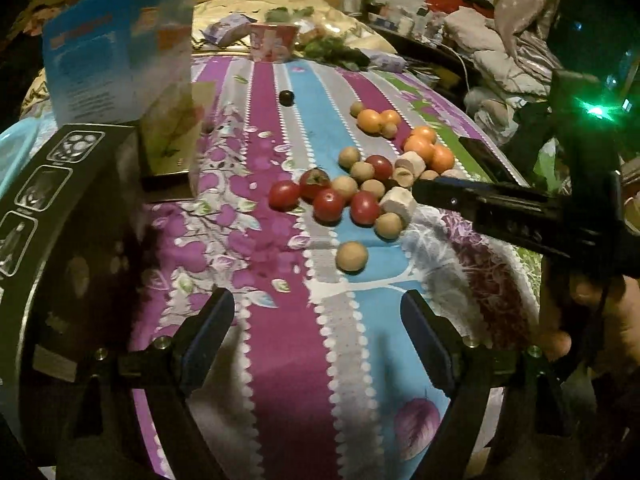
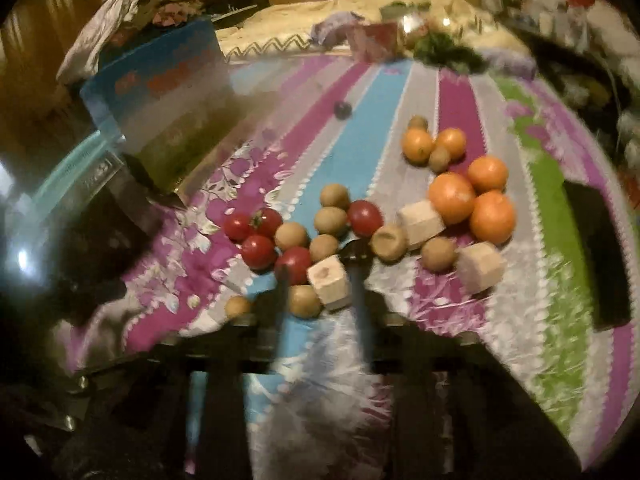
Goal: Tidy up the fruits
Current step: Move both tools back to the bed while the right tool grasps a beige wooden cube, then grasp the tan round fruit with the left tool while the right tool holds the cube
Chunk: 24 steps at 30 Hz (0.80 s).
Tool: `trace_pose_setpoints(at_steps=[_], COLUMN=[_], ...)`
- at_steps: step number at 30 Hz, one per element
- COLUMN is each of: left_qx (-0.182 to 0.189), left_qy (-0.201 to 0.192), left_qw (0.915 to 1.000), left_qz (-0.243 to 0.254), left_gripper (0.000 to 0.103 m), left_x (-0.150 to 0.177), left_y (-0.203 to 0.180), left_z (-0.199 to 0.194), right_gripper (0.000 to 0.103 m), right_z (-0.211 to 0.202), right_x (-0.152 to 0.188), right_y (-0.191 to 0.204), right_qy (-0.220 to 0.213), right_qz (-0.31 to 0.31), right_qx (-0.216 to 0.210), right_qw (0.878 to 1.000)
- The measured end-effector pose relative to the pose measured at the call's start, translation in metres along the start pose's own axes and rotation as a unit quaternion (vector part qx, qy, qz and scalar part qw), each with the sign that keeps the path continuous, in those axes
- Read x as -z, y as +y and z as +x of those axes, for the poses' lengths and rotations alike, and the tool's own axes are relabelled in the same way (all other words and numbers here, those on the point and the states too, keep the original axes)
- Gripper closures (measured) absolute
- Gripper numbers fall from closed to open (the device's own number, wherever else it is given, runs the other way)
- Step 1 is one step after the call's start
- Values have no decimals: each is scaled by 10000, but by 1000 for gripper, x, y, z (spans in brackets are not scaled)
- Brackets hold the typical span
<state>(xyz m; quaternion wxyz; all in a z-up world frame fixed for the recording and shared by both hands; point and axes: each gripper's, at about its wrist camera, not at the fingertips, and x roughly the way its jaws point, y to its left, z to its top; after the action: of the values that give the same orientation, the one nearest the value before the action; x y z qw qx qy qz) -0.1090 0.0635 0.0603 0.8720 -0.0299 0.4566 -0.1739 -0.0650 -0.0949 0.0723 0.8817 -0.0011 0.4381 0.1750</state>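
The near part of the striped bedspread point(image 1: 280, 360) lies bare below the fruit, leaving open room in front of the left gripper point(image 1: 316, 320), whose jaws stand wide with nothing between them. Left of that lane a black box point(image 1: 48, 208) and a blue carton point(image 1: 116, 60) wall off the side. Ahead, the fruit pile point(image 1: 360, 184) crowds the middle, tomatoes, brown balls and pale cubes touching. The right gripper point(image 2: 320, 276) reaches in from the right, its fingers straddling 1 pale cube point(image 2: 330, 280). A dark flat object point(image 2: 600, 256) lies right of the oranges point(image 2: 468, 196).
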Motion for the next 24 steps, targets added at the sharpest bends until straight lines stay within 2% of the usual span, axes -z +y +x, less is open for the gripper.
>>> trace_pose_setpoints(at_steps=[2,6,8,10,12,15,20,24], left_qx=[23,84,116,123,146,149,122,80], left_qy=[30,98,119,138,142,115,102,190], left_qw=[10000,9999,9999,9998,9998,9998,9998,9997], left_qz=[5,-52,-40,-10,-6,-35,-116,-134], left_gripper=[16,16,16,16,16,17,38,52], left_x=[0,0,0,-1,-2,-6,-15,-18], left_y=[-1,-2,-2,-4,-5,-4,-4,-6], left_z=[4,11,13,17,21,27,44,58], right_gripper=[48,51,64,65,72,72,72,72], right_z=[7,25,34,43,44,28,-18,-34], right_x=[2,-1,-3,-4,-6,-5,8,20], right_y=[-2,-11,-14,-20,-23,-30,-40,-44], right_qy=[123,354,463,581,601,457,118,39], right_qz=[-107,38,115,255,361,625,957,1102], right_qx=[9,-325,-416,-579,-660,-688,-320,-115], right_qw=[9999,9988,9980,9963,9954,9946,9948,9938])
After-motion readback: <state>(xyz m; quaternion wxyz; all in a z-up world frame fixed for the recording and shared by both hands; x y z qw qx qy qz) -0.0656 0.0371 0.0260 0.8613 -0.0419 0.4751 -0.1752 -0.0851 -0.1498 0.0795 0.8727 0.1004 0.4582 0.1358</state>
